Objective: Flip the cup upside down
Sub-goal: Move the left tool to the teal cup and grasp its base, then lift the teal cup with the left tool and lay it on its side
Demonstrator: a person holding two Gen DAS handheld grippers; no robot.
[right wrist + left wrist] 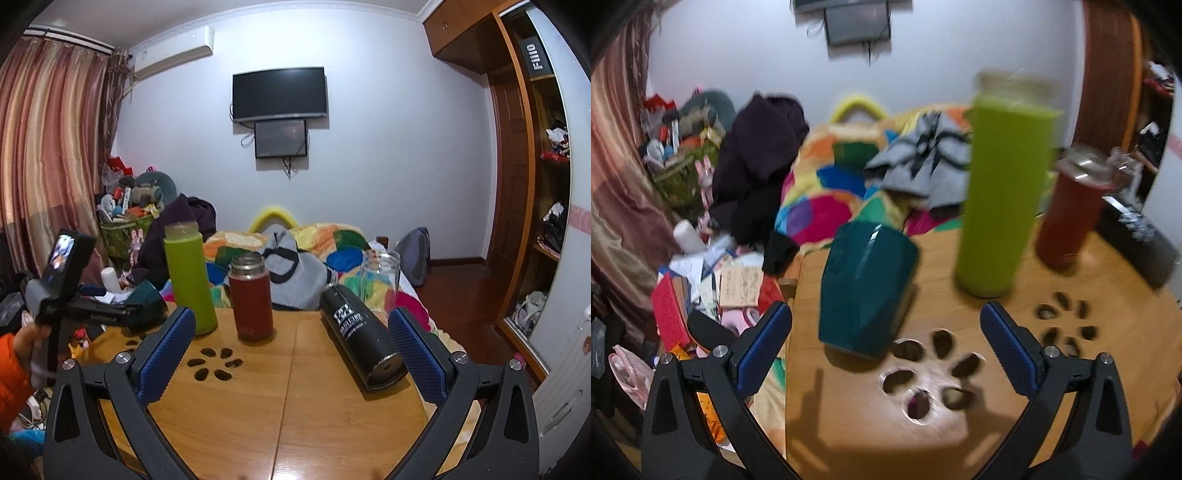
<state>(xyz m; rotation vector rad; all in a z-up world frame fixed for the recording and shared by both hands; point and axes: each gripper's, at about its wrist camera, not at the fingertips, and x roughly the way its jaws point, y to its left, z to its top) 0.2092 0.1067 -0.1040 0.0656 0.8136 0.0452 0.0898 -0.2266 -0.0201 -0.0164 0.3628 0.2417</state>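
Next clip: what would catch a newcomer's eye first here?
Probably the dark teal cup, standing on the wooden table straight ahead of the open left gripper. Then the tall lime-green bottle and red flask behind it, and the black bottle lying on its side by the open right gripper.

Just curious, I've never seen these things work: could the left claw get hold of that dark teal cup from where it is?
Probably yes: the left claw is open and the teal cup sits between its tips, unblocked.

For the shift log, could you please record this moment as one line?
left gripper: open, teal cup ahead | right gripper: open, empty | cup: on table, widening upward
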